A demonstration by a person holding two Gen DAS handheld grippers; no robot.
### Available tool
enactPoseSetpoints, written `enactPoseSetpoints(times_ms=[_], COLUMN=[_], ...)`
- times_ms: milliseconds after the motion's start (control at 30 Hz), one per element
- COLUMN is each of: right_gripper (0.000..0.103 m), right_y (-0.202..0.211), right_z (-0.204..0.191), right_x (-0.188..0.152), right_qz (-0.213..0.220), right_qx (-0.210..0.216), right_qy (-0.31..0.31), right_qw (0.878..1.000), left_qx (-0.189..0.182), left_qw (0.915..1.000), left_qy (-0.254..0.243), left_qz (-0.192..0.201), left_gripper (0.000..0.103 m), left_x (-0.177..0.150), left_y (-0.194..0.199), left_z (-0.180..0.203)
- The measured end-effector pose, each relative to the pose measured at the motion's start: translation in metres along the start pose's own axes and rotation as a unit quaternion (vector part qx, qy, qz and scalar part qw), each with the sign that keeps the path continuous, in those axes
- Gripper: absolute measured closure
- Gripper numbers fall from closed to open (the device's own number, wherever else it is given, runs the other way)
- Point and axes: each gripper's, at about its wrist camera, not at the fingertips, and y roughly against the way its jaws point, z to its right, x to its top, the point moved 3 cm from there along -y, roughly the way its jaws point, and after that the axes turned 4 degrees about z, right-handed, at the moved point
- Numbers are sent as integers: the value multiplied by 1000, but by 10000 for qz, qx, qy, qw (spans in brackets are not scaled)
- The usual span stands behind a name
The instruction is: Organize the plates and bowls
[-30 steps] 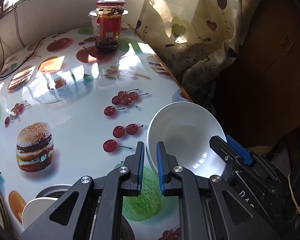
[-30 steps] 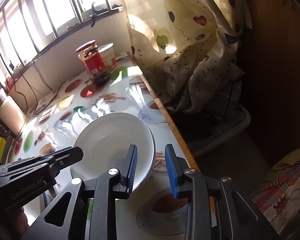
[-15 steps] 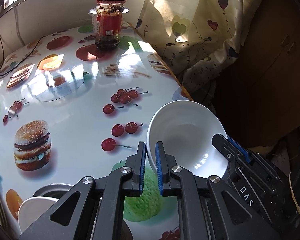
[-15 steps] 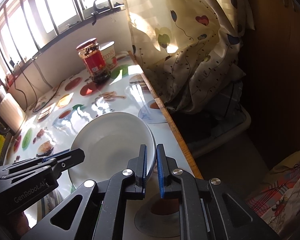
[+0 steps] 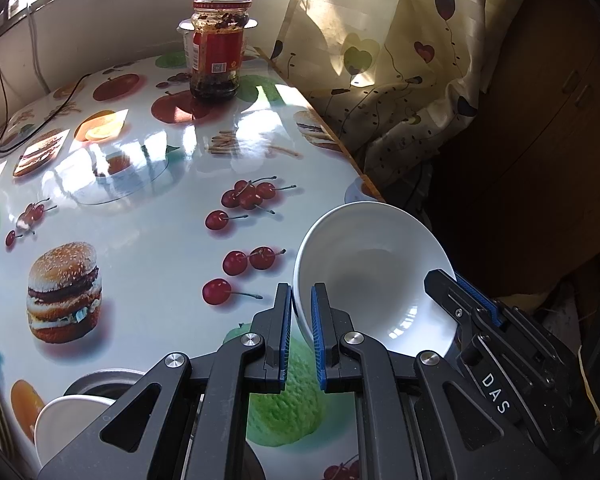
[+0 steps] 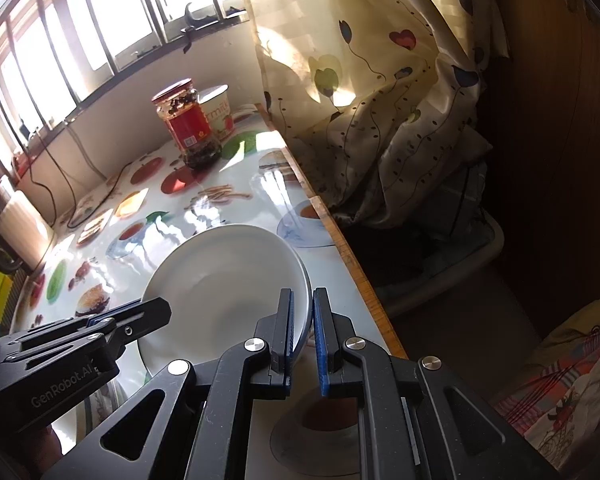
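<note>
A white bowl hangs tilted just above the printed table near its right edge, held from both sides. My left gripper is shut on the bowl's near left rim. My right gripper is shut on the opposite rim of the same bowl. Each gripper shows in the other's view: the right one at the bowl's right rim, the left one at its left rim. A second white bowl sits at the lower left, partly hidden by my left gripper's frame.
A glass jar with a red label stands at the table's far end with a white cup behind it. A patterned curtain hangs along the table's right edge. A dark cable lies at the far left.
My right gripper's jaws closed onto the bowl's rim; a second ago they stood open around it. The left grip and the bowl have stayed in place.
</note>
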Motion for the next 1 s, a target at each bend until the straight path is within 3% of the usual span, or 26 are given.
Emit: enactPoseSetpoints(times_ms=[533,1000], right_gripper=[93,93], right_y=[5,37], right_z=[-2,-11], right_x=[-2,-1], right_qz=[80,343], right_qx=[-17,46], right_qy=[28,79], right_qw=[10000,9994], left_qx=[10,-47], left_qw=[9999,9993], left_qy=[-20,-37], left_qz=[119,381], left_gripper=[93,93], left_x=[-4,-9], left_y=[8,38], left_z=[1,3])
